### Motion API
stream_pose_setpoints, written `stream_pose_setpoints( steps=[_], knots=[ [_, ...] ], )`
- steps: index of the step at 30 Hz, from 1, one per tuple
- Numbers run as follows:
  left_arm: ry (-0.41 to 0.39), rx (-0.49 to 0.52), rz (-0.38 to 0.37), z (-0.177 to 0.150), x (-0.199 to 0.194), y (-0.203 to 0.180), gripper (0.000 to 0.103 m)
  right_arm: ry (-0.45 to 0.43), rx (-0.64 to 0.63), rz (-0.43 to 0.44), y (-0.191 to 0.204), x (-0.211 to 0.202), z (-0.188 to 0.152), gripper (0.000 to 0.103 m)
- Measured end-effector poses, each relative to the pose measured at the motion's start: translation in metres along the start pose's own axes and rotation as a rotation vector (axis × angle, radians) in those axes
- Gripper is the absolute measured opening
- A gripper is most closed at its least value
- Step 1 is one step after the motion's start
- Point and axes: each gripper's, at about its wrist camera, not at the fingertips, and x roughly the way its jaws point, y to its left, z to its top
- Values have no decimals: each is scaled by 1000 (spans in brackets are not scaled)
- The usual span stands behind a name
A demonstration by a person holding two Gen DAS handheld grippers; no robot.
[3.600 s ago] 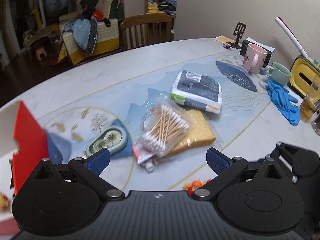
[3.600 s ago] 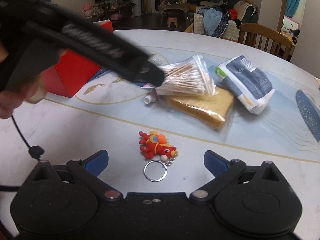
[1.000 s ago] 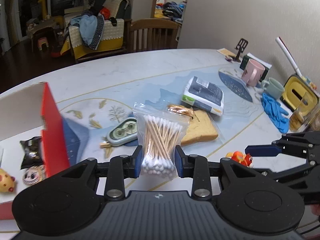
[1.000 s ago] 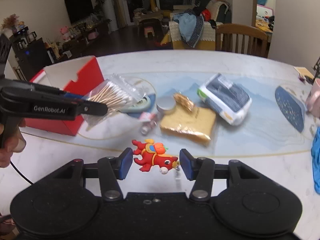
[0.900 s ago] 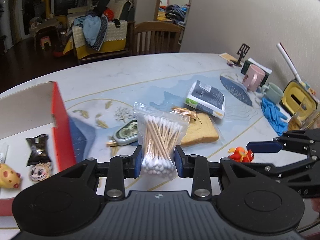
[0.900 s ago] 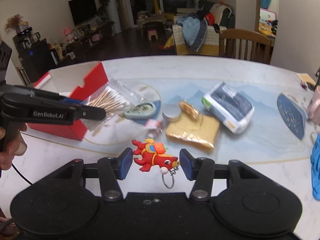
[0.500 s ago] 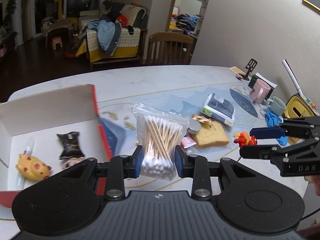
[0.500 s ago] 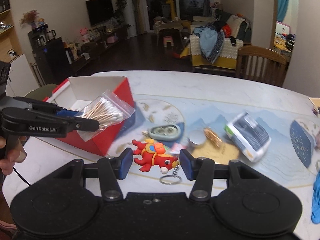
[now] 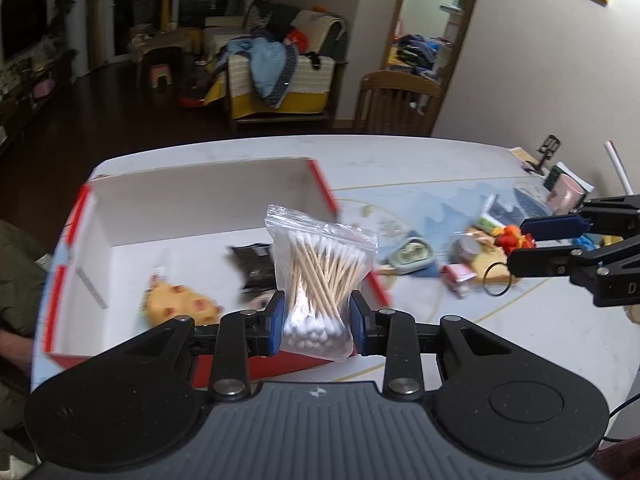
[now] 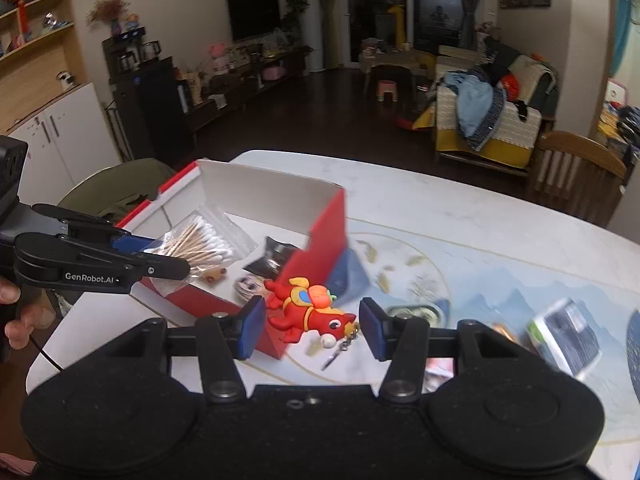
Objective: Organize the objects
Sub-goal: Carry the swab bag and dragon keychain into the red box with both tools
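**Both grippers loaded, held above the red box**

Left gripper: blue pads pinch the lower end of a clear zip bag of cotton swabs. Bag stands upright between the pads, white tips bunched at the bottom, seal strip at 12 o'clock. Bag is clear of the table, hanging over the near wall of the red box.

Red box: open top, white inside, red outside, sitting on the marble table. Contents seen from the left wrist: yellow spotted toy at about 9 o'clock from the bag, black packet at about 10 o'clock. A small item with a printed face lies partly hidden near the pads.

Right gripper: pads closed on a red horse keychain, head toward 3 o'clock, key ring dangling below, blurred. Keychain is lifted off the table, in front of the box's near corner in that view.

From the left wrist the right gripper sits at 3 o'clock, well apart from the bag. From the right wrist the left gripper comes in at 9 o'clock, a hand on its grip.

On the table beyond the box at 2 to 3 o'clock: green oval case, small round tin, pink mug. Details blurred.
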Motion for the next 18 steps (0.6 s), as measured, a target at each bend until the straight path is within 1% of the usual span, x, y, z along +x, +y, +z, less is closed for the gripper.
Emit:
stream_pose_setpoints(
  steps=[5,10,18],
  knots=[
    [3,-13,32,1,-5,33,31,-4,-34,13,22,16,19,51],
    [11,3,52,5,-6,58,31,-9,-74,19,43,33,38,51],
    [26,44,71,22,9,89,31,7,-124,3,69,73,58,51]
  ],
)
